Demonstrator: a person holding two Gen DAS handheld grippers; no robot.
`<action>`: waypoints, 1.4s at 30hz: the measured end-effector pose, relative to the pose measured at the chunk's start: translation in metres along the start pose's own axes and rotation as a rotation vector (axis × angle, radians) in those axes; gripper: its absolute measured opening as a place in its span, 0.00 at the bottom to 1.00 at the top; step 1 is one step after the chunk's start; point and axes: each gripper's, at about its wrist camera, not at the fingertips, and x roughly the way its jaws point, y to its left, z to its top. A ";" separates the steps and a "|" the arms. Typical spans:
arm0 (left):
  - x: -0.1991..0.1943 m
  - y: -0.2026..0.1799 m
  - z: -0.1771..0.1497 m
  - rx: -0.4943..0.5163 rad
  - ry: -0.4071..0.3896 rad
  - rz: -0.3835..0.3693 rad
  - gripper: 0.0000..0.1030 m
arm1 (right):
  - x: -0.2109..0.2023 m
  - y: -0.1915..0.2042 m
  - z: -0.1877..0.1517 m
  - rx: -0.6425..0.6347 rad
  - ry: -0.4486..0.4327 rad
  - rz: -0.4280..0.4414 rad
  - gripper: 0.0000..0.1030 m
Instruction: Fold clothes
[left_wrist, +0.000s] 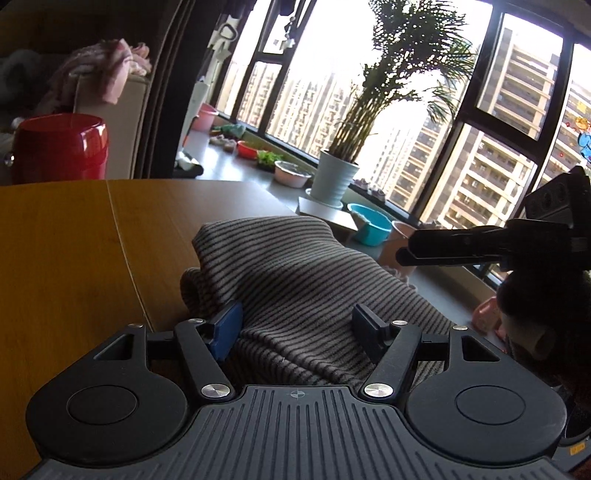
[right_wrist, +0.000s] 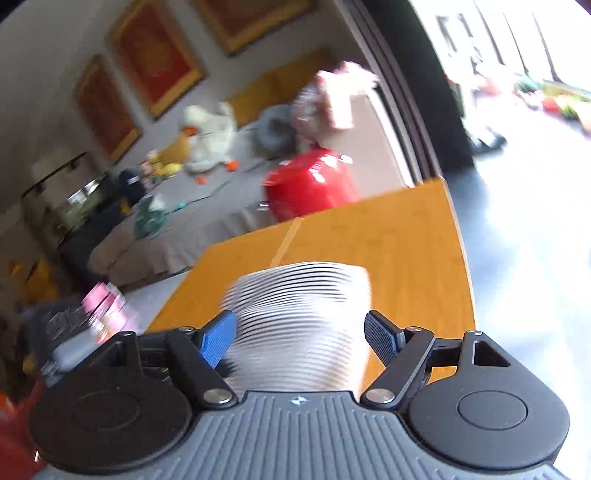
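Note:
A grey garment with thin dark stripes (left_wrist: 295, 273) lies bunched on the wooden table (left_wrist: 74, 258). My left gripper (left_wrist: 297, 325) hangs low over its near part with the jaws apart; cloth bulges up between the pads, and the blue left pad (left_wrist: 227, 326) sits beside a fold. In the left wrist view my right gripper (left_wrist: 400, 255) comes in from the right, seen side-on above the garment's far right edge. In the blurred right wrist view the right gripper (right_wrist: 301, 326) is open above the striped garment (right_wrist: 306, 306), with nothing pinched.
A red round container (left_wrist: 61, 147) stands past the table's far left edge. Behind the table runs a window ledge with a white plant pot (left_wrist: 334, 177), a blue basin (left_wrist: 371, 223) and several bowls. The table edge (right_wrist: 461, 236) drops to grey floor.

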 end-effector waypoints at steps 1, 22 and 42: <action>0.000 0.001 -0.001 -0.004 -0.001 -0.002 0.69 | 0.014 -0.009 0.002 0.040 0.017 -0.027 0.76; 0.007 0.028 -0.014 -0.154 0.058 -0.056 0.89 | 0.058 0.030 -0.004 -0.241 -0.008 -0.239 0.86; -0.035 -0.038 -0.011 0.044 0.038 -0.107 0.61 | 0.056 -0.012 -0.019 0.007 -0.065 -0.129 1.00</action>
